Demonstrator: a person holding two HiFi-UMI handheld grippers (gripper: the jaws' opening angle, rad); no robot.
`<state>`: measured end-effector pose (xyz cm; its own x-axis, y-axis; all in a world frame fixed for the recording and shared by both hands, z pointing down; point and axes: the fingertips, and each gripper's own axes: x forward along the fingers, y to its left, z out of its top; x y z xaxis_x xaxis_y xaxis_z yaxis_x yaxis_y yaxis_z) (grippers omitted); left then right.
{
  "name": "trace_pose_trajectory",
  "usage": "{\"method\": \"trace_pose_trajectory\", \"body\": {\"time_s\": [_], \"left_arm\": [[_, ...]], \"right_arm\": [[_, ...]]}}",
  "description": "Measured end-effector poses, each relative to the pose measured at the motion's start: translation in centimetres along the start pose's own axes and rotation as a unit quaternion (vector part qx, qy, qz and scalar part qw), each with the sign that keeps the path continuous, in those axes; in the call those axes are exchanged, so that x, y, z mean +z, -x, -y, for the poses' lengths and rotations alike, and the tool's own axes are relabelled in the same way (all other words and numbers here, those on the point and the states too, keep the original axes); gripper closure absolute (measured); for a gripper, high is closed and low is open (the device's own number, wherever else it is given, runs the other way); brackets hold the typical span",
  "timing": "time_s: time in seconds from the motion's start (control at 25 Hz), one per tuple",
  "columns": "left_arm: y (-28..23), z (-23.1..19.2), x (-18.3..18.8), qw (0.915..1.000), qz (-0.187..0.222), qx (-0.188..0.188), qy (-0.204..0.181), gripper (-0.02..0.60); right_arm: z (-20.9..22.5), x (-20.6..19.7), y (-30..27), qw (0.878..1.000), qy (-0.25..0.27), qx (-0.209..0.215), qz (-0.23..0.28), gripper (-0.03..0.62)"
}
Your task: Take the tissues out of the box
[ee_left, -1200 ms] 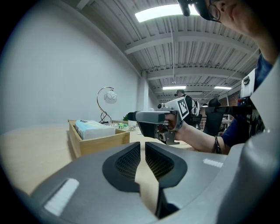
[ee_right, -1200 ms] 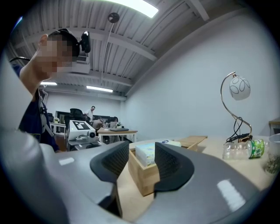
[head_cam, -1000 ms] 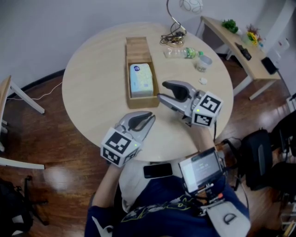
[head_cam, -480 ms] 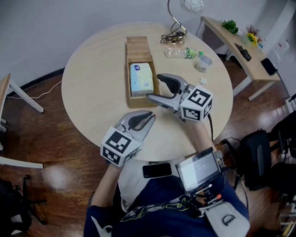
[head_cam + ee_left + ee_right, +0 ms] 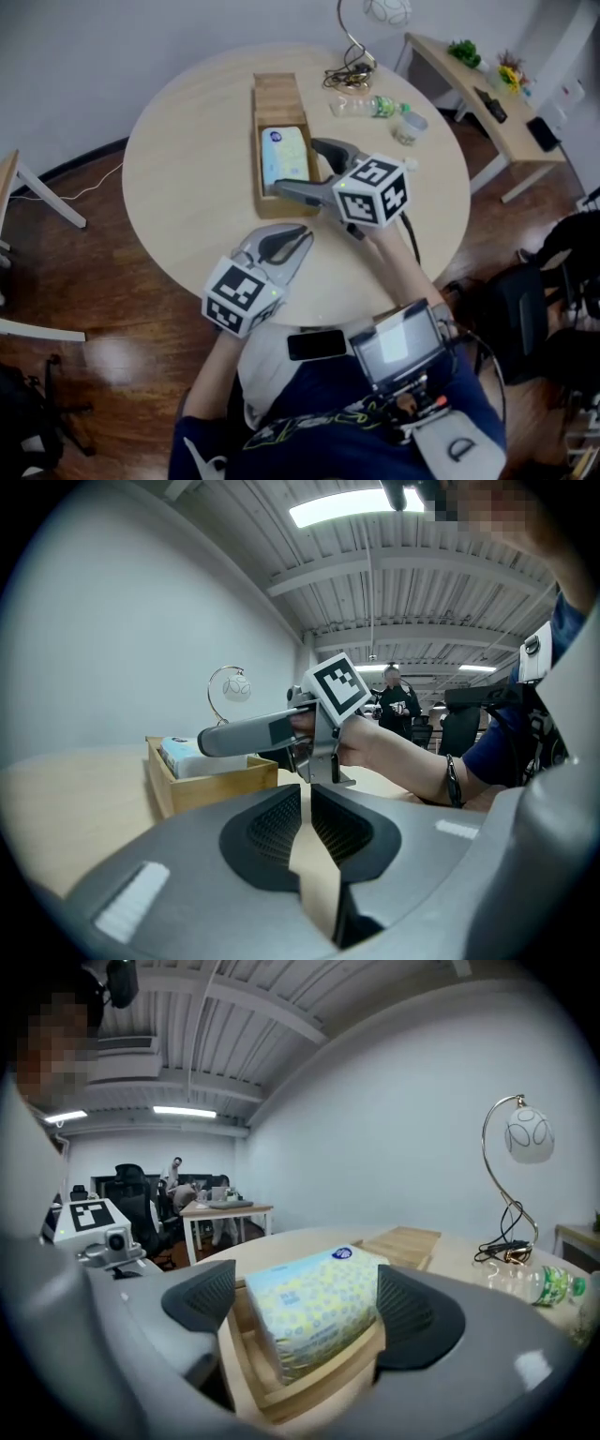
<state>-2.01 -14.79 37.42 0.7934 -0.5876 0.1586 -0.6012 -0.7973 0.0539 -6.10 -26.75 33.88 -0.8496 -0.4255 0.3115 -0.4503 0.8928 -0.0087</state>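
Round worktop, and on it the long wooden box, running straight away from the person. The right gripper is at the box's near end, fingers spreading wide, nothing clamped. The left gripper sits well short of the box, fingers clenched together, empty. The tissue pack lies flat in the box, between the right fingers. Neither pad presses it. Its long axis follows the box, blue-label end pointing away from them.
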Motion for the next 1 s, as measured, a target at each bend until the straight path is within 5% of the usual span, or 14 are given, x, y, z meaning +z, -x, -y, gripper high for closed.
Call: {"method": "trace_pose_trajectory", "body": {"time_s": [0.8,1.0], "left_arm": [[0.2,-0.8,-0.4,1.0000,0.000,0.001,0.003,0.545],[2.8,-2.0,0.6,0.9998,-0.010,0.005,0.017,0.545]], "right_arm": [[0.8,-1.3,-2.9,0.996,-0.047,-0.057,-0.045,0.121],[-0.4,2.4,-5.2,0.996,-0.041,-0.077,-0.023,0.080]]}}
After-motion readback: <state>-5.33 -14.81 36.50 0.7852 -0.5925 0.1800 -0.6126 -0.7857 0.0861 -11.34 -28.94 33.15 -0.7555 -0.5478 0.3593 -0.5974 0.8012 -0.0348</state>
